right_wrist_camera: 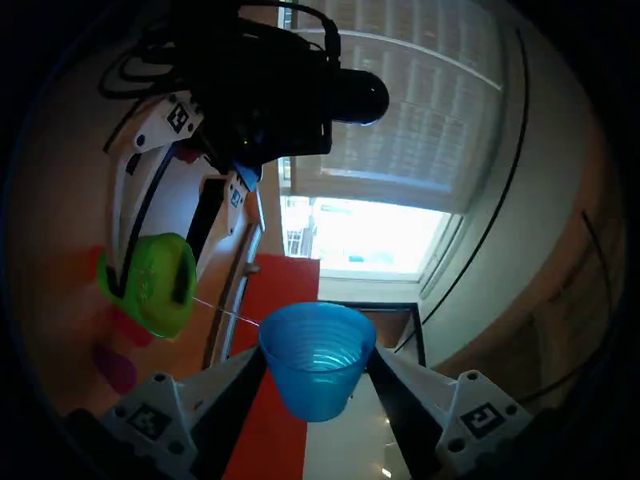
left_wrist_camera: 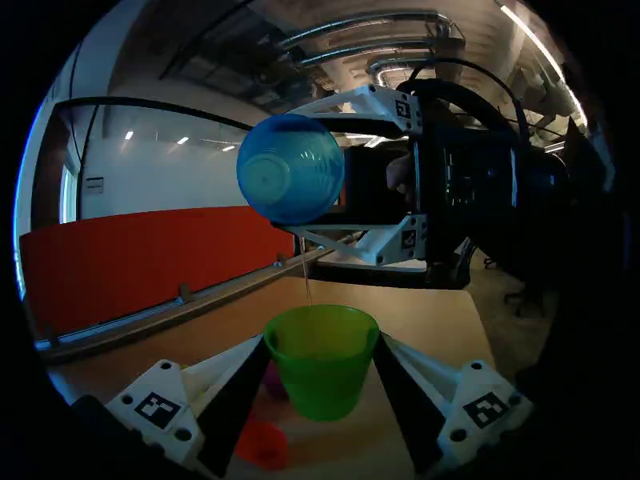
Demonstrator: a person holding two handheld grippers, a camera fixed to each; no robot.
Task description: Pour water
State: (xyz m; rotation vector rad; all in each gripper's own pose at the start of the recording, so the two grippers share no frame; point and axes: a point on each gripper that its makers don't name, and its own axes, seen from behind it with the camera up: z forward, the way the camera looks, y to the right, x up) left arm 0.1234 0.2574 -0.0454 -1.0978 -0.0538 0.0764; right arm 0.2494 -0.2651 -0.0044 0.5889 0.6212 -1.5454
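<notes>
No readable text; square markers (left_wrist_camera: 156, 410) on the left gripper (left_wrist_camera: 320, 344) show patterns

Dim interior; ceiling strips (left_wrist_camera: 541, 53) glow. Bright window (right_wrist_camera: 362, 236) blows out, silhouetting the foreground. Fisheye bends edges.

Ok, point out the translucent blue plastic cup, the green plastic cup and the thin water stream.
translucent blue plastic cup (left_wrist_camera: 293, 170), left gripper view, wall beside base.
green plastic cup (left_wrist_camera: 322, 376), left gripper view, front wall.
thin water stream (left_wrist_camera: 306, 276), left gripper view, mid-stream.
</notes>
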